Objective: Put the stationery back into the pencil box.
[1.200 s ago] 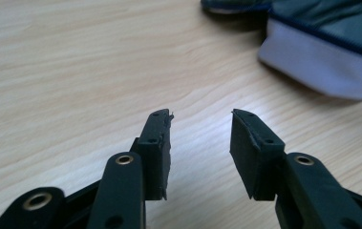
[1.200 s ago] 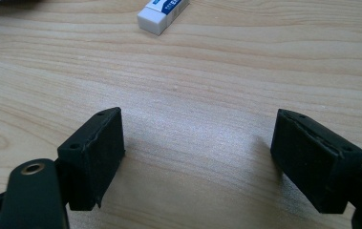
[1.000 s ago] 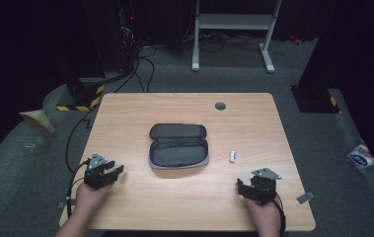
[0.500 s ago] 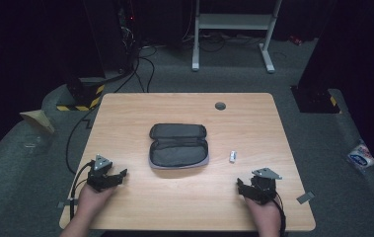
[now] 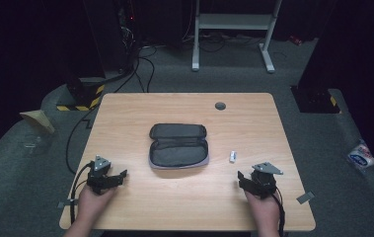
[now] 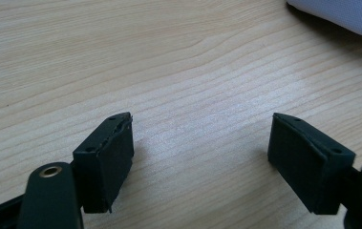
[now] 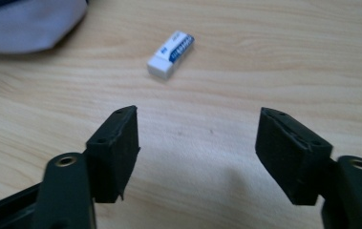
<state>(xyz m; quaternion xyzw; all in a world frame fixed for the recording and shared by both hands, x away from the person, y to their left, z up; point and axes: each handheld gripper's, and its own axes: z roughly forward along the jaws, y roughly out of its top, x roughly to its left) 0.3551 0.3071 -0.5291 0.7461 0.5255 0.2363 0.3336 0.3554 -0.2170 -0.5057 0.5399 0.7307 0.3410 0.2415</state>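
Two pairs of jaws, both spread w/ nothing between them. Left gripper point(image 6: 200, 162) has just been opening; under it bare wood. Right gripper point(image 7: 197, 152) has just been closing a bit, jaws apart all the same, aimed at the eraser point(image 7: 170, 54), which lies flat on the table point(image 5: 140, 106), near but not touching. Pencil case point(image 5: 178, 145) lies unzipped mid-table, open; eraser just beside its right end. Both hands rest at the near edge, well apart.
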